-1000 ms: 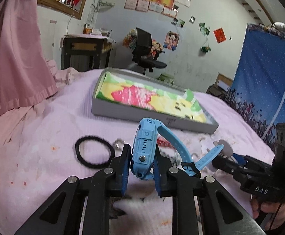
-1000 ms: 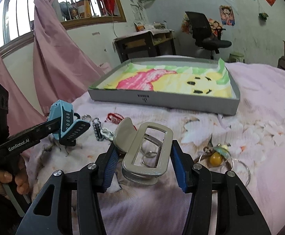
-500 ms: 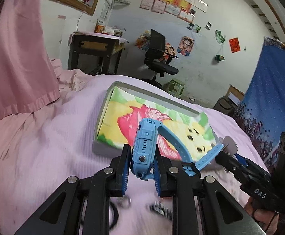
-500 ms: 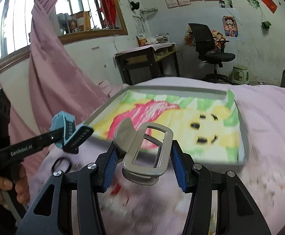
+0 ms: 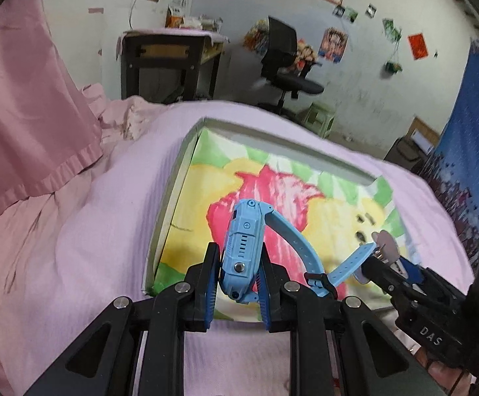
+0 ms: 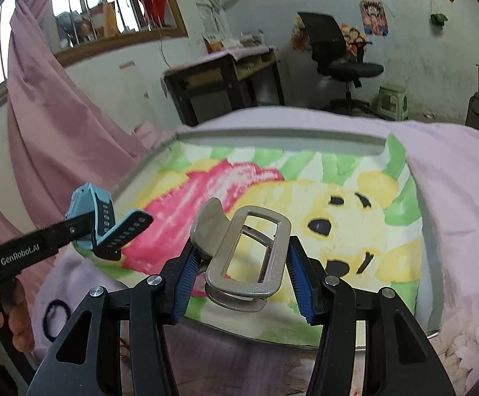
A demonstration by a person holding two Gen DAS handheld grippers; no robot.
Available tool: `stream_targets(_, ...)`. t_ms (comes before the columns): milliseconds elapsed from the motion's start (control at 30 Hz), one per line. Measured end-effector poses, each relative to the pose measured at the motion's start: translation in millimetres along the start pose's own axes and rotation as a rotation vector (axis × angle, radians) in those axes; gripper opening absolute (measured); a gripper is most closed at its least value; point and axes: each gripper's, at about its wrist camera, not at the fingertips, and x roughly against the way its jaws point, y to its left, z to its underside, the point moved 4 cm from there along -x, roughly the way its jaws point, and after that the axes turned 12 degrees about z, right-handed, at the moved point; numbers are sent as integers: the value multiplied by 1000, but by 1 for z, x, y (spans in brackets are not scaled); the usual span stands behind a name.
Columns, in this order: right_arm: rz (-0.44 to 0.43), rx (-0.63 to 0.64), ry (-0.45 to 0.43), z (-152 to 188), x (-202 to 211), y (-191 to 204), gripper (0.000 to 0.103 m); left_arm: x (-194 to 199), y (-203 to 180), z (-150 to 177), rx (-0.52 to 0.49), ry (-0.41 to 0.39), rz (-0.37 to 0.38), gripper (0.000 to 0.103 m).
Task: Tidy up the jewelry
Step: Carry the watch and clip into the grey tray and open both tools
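Observation:
My left gripper [image 5: 237, 279] is shut on a light blue watch [image 5: 244, 250], its strap curling off to the right; the watch also shows in the right wrist view [image 6: 96, 217]. My right gripper [image 6: 239, 277] is shut on a silver metal hair clip [image 6: 249, 257]; the clip's tip shows in the left wrist view [image 5: 386, 242]. Both are held above the near edge of a grey tray [image 5: 170, 198] lined with a bright bear-print cloth [image 6: 354, 217].
The tray rests on a bed with a pink cover [image 5: 74, 231]. A black hair tie [image 6: 54, 318] lies on the cover at the lower left. A pink curtain [image 5: 25, 99] hangs at left. A desk [image 6: 226, 82] and office chair [image 6: 341, 52] stand behind.
Both grippers have lifted from the cover and moved forward over the tray, still holding the watch and the clip. The loose jewelry on the cover has dropped out of view.

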Motion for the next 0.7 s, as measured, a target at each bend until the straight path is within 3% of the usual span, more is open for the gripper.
stream_targets(167, 5, -11, 41, 9, -12, -3, 47, -16, 4, 6, -16, 67, -28, 20)
stream_targets(367, 4, -23, 54, 16, -17, -7, 48, -14, 4, 11, -26, 48, -20, 21)
stream_targets(433, 4, -31, 49, 16, -16, -8, 53, -11, 4, 11, -26, 30, -3, 23)
stream_targets(500, 13, -33, 29, 17, -10, -10, 62, -5, 2, 12, -22, 13, 8, 30)
stream_targets(533, 21, -31, 21, 17, -6, -11, 63, -3, 2, 14, -14, 5, 15, 39)
stream_targets(600, 25, -24, -3, 19, 3, -11, 64, 6, 1, 16, -2, -28, 42, 47)
stream_targets(700, 35, -21, -58, 20, 23, -12, 78, 22, -3, 21, 3, -76, 58, 58)
